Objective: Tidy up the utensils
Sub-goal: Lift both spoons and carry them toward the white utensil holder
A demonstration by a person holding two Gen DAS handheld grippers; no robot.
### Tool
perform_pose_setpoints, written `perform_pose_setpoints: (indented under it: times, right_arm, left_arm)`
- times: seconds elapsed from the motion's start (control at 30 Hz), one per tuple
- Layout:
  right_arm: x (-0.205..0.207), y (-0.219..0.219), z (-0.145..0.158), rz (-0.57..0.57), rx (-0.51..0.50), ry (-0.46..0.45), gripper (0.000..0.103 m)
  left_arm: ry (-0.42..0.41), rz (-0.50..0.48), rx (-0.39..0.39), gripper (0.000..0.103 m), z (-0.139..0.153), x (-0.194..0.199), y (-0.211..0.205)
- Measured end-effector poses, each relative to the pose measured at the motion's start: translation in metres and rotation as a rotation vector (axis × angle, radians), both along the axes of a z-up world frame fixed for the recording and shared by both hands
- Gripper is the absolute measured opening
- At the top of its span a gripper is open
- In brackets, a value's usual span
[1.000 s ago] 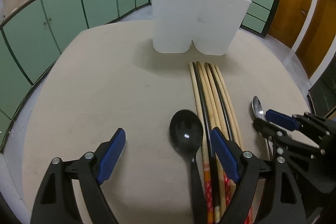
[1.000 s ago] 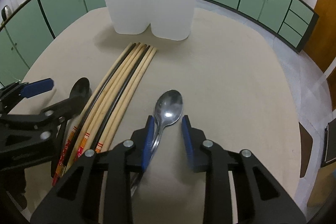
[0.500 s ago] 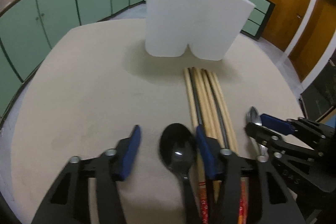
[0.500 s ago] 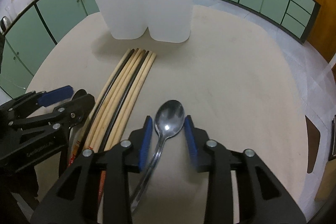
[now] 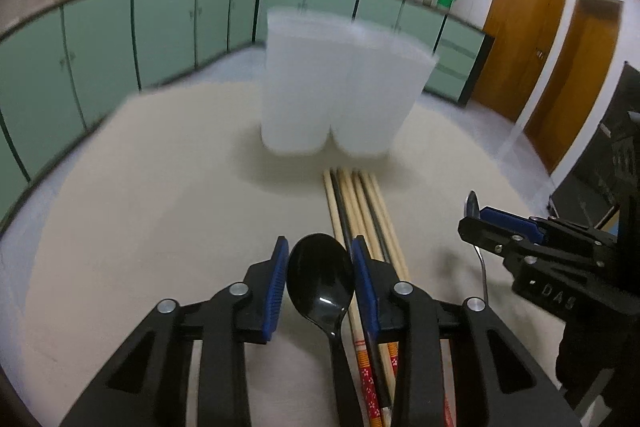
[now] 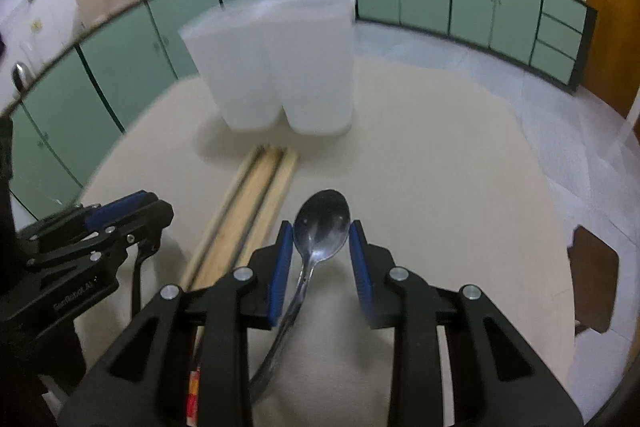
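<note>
Gripping a black spoon [image 5: 320, 277] by its bowl, the left gripper [image 5: 320, 283] has both blue pads against the bowl's sides. Right gripper [image 6: 321, 261] likewise pinches a metal spoon [image 6: 321, 223] at the bowl, handle trailing back underneath. Both spoons appear lifted off the table [image 5: 160, 211]. Chopsticks [image 5: 360, 211] lie bundled between the grippers, tips near the white holder [image 5: 340, 95], which stands upright further back.

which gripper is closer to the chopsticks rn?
Left. The left gripper, closed on the black spoon, has its right finger right over the chopsticks. The right gripper, closed on the metal spoon, sits off to their right with bare table between.
</note>
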State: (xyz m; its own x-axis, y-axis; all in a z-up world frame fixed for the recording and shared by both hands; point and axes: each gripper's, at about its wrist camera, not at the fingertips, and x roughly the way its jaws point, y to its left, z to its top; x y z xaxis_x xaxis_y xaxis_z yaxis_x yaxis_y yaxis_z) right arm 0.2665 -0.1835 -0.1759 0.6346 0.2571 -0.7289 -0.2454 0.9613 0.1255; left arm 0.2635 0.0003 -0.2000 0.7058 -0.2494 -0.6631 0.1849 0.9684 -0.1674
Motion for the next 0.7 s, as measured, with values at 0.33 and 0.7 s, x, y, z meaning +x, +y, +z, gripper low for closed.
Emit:
perform_pose_setpoints:
  times: [0.33, 0.7]
  right_arm:
    - [-0.006, -0.017, 0.062, 0.012, 0.101, -0.171, 0.0]
    - [0.021, -0.041, 0.042, -0.036, 0.098, -0.053, 0.003]
  left_arm:
    - [-0.273, 0.04, -0.037, 0.032, 0.055, -0.014, 0.011]
    - [-0.231, 0.025, -0.054, 0.032, 0.055, 0.006, 0.008]
